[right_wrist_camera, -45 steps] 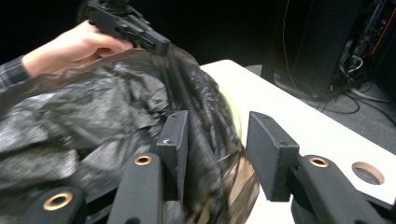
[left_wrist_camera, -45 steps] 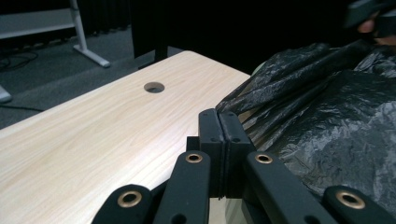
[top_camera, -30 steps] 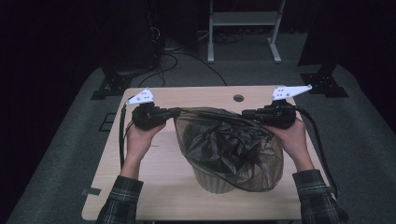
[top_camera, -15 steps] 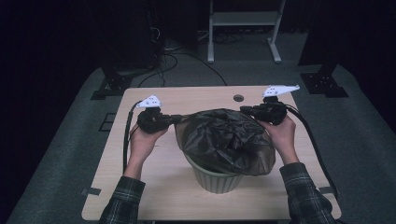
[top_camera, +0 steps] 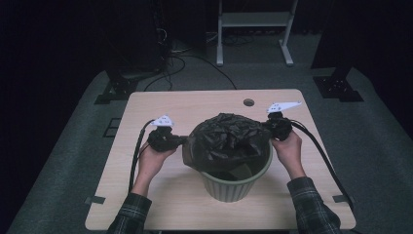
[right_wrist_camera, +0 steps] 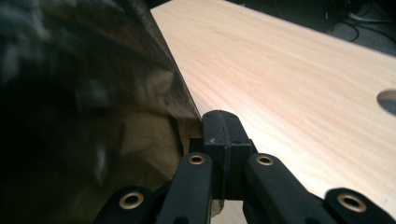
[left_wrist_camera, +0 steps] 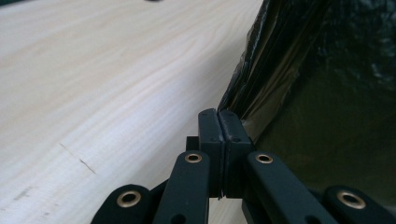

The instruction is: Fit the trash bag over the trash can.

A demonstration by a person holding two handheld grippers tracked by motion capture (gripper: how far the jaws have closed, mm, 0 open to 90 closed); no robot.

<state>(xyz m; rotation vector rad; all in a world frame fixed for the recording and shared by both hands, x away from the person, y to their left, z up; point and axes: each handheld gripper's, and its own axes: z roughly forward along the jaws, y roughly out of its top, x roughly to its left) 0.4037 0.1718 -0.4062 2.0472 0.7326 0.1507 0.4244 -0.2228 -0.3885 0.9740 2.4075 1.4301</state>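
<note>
The person is lining a pale green waste bin [top_camera: 234, 187] with a black bin liner [top_camera: 229, 141], and the bag now sits lower than it did a second ago. Then the liner hung stretched wide above the bin, with both hands held high on either side; now both hands have come down beside the bin's rim and the plastic has slumped into a crumpled mound that covers the far part of the opening, while the near part of the rim is bare.

The left gripper [top_camera: 181, 141] has its jaws clenched on the liner's edge at the bin's left side; in the left gripper view the pads [left_wrist_camera: 219, 130] meet with a thin fold of plastic running out from between them. The right gripper [top_camera: 268, 127] is likewise clamped on the liner's edge at the bin's right side, pads [right_wrist_camera: 223, 128] pressed together on the film.

In my judgement the bag is being lowered over the bin, so the mouth must next be pulled down around the rim, the near edge included.

The bin stands on the wooden table [top_camera: 146, 105], toward the person's side.
</note>
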